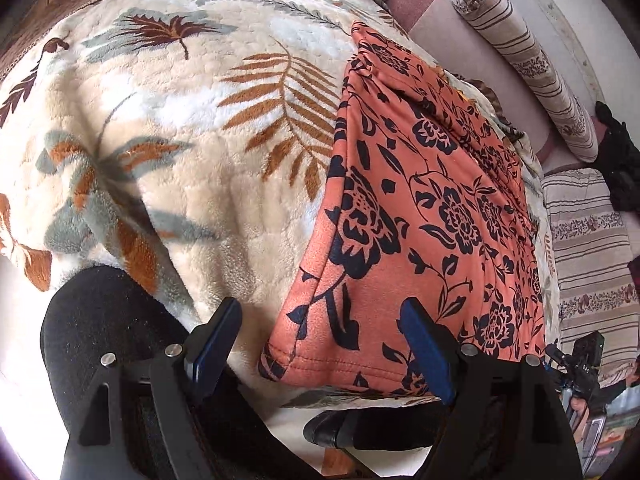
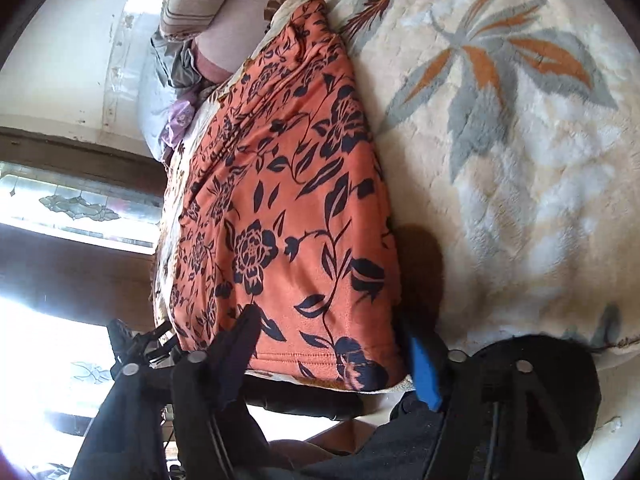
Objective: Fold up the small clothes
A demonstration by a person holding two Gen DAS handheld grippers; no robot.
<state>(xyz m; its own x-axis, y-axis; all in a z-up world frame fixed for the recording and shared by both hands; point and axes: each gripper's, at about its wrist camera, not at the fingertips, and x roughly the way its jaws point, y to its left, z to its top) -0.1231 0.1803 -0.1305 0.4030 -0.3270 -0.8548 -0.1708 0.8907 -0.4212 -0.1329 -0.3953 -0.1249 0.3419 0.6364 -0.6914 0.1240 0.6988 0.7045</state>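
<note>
The soft, light orange garment (image 1: pixel 420 208) lay limp at the bed's (image 1: pixel 180 140) near edge, best pinched at its stitched hem corners, with left tongs (image 1: pixel 320 344) and right tongs (image 2: pixel 332 348) both apart, gripping nothing.

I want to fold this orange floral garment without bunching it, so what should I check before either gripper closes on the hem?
1. Orange floral garment lies on the leaf-print fleece blanket: ok.
2. Hem at the near edge, within view of both grippers: ok.
3. Left gripper open, hem corner between its fingers, pads not pressing: ok.
4. Right gripper open around the hem, not yet gripping: ok.
5. Garment smooth: not ok, wrinkles gather at the far end.
6. Only garment cloth between the pads, no blanket pile: cannot tell.
</note>
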